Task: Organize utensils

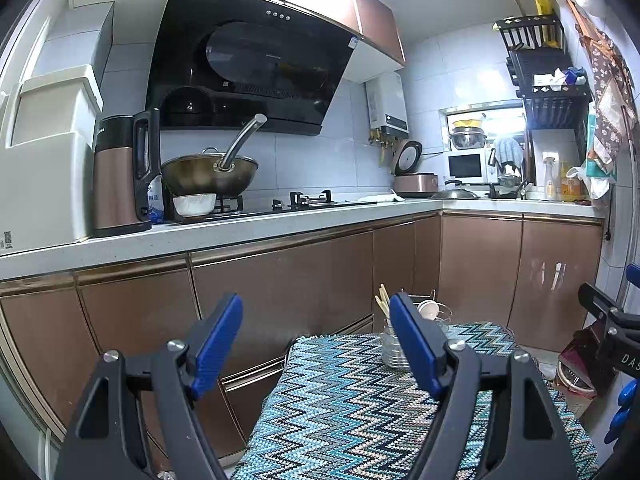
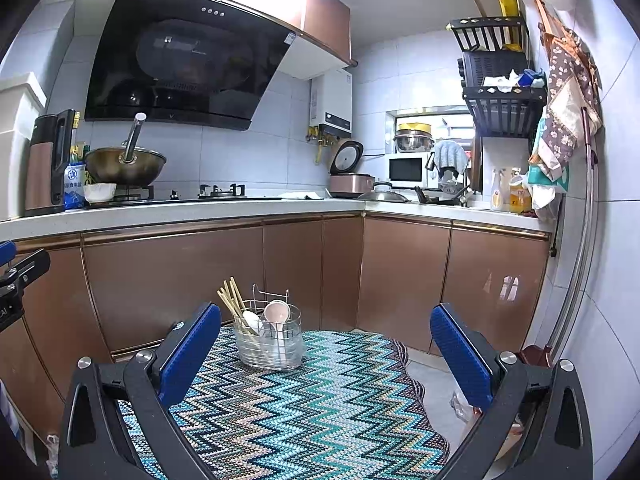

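A wire-and-clear utensil holder (image 2: 269,340) stands at the far end of a zigzag-patterned cloth (image 2: 304,408). It holds wooden chopsticks (image 2: 232,298) and pale spoons (image 2: 276,314). In the left wrist view the holder (image 1: 394,346) is partly hidden behind my right finger. My left gripper (image 1: 316,344) is open and empty, held above the cloth's near left part. My right gripper (image 2: 326,352) is open and empty, well short of the holder. The right gripper's edge also shows in the left wrist view (image 1: 612,320).
Brown base cabinets (image 2: 180,280) run behind the cloth under an L-shaped white counter (image 2: 240,210). On the counter are a kettle (image 1: 120,176), a wok (image 1: 210,172), a white bowl (image 1: 195,204), a rice cooker (image 2: 350,176) and a microwave (image 2: 406,170). Floor clutter lies to the right (image 1: 576,364).
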